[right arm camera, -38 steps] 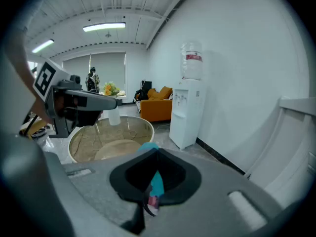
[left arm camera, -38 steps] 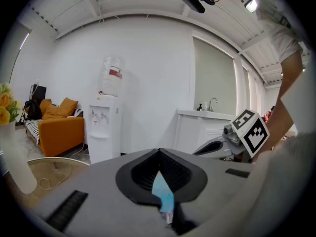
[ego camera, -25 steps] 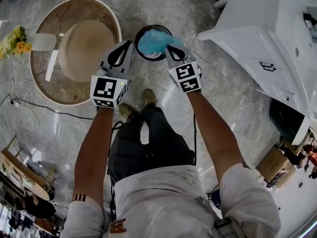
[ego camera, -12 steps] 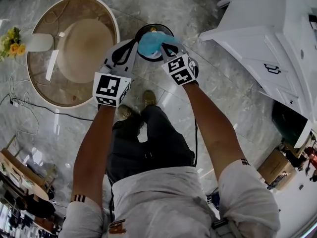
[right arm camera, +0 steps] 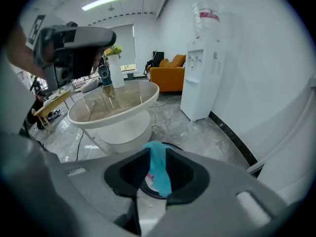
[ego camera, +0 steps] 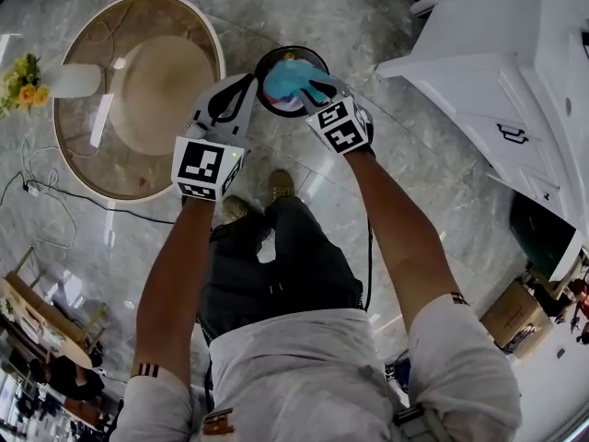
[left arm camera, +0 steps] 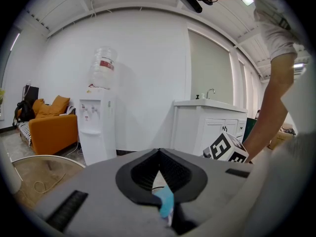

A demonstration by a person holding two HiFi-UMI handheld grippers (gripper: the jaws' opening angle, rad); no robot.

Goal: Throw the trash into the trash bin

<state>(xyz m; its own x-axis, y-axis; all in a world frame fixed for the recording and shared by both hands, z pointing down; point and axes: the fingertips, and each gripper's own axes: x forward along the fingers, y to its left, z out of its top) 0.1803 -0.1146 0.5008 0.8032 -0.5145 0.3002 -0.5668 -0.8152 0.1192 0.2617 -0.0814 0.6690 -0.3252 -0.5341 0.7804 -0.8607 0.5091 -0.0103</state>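
A black round trash bin (ego camera: 283, 52) stands on the marble floor ahead of the person's feet. The blue trash (ego camera: 287, 77), a crumpled soft piece, hangs over the bin's mouth. My right gripper (ego camera: 308, 85) points steeply down at the bin; its jaws are opening, and the blue trash (right arm camera: 159, 169) dangles loosely between the parted tips (right arm camera: 157, 147). My left gripper (ego camera: 252, 80) hovers at the bin's left rim with its tips together (left arm camera: 159, 152). A small blue scrap (left arm camera: 164, 204) shows low in its gap; what it is I cannot tell.
A round glass table (ego camera: 87, 145) stands left of the bin, with yellow flowers (ego camera: 28, 72) and a floor cable (ego camera: 55, 196) beyond. A white cabinet (ego camera: 497, 63) fills the right. A water dispenser (left arm camera: 96, 125) and an orange sofa (left arm camera: 49, 130) stand by the far wall.
The right gripper has sunk toward the bin with the blue trash, and its jaws have parted. The left gripper has dropped slightly beside the rim.
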